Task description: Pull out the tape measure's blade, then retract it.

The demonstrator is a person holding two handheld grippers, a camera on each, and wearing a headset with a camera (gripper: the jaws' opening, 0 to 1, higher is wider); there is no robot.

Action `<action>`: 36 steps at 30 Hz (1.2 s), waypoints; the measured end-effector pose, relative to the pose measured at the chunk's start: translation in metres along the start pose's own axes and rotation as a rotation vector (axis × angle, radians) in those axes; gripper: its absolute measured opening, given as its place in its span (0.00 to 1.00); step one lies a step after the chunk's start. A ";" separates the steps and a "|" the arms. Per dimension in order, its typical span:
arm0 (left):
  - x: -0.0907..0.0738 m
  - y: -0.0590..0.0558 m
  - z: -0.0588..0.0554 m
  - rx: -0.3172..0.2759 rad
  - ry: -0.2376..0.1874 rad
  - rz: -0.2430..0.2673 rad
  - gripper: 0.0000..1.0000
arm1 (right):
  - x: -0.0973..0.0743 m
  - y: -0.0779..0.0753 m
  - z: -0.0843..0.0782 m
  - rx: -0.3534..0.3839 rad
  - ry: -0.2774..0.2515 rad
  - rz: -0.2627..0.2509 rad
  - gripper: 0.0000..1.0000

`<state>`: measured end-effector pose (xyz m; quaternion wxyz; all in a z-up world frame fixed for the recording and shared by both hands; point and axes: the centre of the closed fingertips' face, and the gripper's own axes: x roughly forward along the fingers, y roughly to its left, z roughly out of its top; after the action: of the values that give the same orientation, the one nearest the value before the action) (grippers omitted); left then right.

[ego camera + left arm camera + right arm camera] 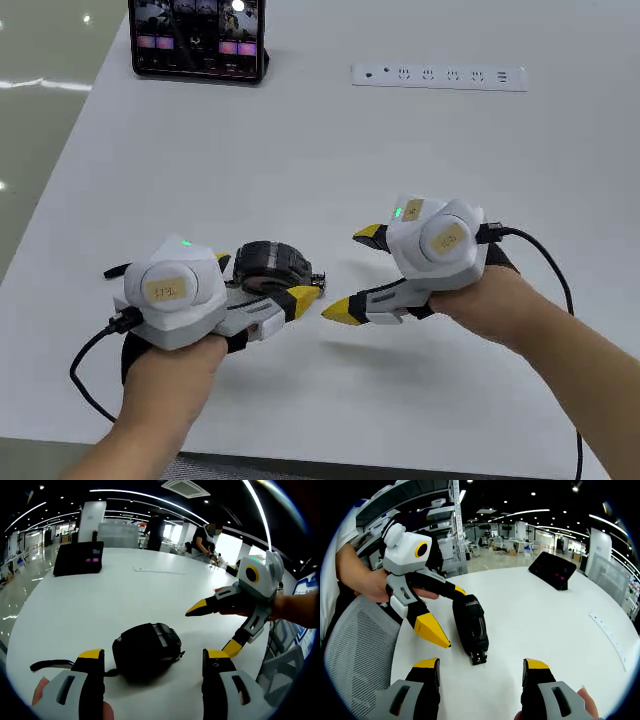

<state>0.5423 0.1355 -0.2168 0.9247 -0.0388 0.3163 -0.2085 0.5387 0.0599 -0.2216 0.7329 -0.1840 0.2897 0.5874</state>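
Tape measure [270,262], black and with its blade wound in, lies on the white table [300,150] near the front edge, its hook end pointing toward the right gripper [353,272]. The left gripper [263,277] has its 2 yellow-tipped jaws spread wide, 1 on each side of the case. In the left gripper view the case [147,647] sits between the jaws with bare table showing on both sides. In the right gripper view the nearer jaw stands clear of the case [470,622], while the farther jaw runs close behind it, and I cannot tell if it touches. A black strap [50,665] trails from the case toward the person's side. The right gripper is also spread open and holds nothing, its 2 tips just beside the hook end but apart from it. The right gripper view looks along bare table past its own jaws [481,663] to the hook. Beyond both grippers the tabletop is open across its middle. A white power strip [438,75] lies well back on the right and a dark tablet [198,38] stands at the far left. The table's left edge slants away beside a glossy floor, and a grey mesh chair [355,645] sits at the near edge.
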 end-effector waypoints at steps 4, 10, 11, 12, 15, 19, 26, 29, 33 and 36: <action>-0.004 -0.001 0.000 0.028 -0.002 -0.019 0.81 | -0.009 -0.001 -0.003 0.023 -0.015 -0.013 0.68; -0.012 -0.004 0.000 0.068 -0.005 -0.061 0.83 | -0.024 -0.001 -0.005 0.042 -0.037 -0.031 0.70; -0.013 -0.004 0.000 0.072 -0.006 -0.066 0.83 | -0.026 -0.001 -0.006 0.047 -0.041 -0.032 0.72; -0.015 -0.004 0.001 0.081 -0.009 -0.074 0.84 | -0.029 -0.001 -0.006 0.055 -0.049 -0.033 0.73; -0.020 -0.006 0.000 0.102 -0.009 -0.091 0.86 | -0.035 -0.001 -0.009 0.057 -0.050 -0.049 0.74; -0.026 -0.006 -0.002 0.141 0.001 -0.104 0.90 | -0.045 0.002 -0.018 0.072 -0.043 -0.052 0.77; -0.037 -0.003 -0.008 0.173 0.010 -0.129 0.96 | -0.064 0.006 -0.027 0.086 -0.045 -0.068 0.81; -0.041 -0.002 -0.008 0.181 0.010 -0.144 0.98 | -0.069 0.007 -0.030 0.093 -0.046 -0.075 0.82; -0.047 -0.002 -0.010 0.196 0.018 -0.159 0.99 | -0.076 0.009 -0.034 0.102 -0.050 -0.087 0.83; -0.051 -0.001 -0.012 0.213 0.025 -0.165 0.99 | -0.083 0.008 -0.038 0.117 -0.056 -0.101 0.83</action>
<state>0.4985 0.1566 -0.1967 0.8993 0.0363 0.2994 -0.3166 0.5108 -0.0236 -0.1973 0.7789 -0.1388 0.2932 0.5367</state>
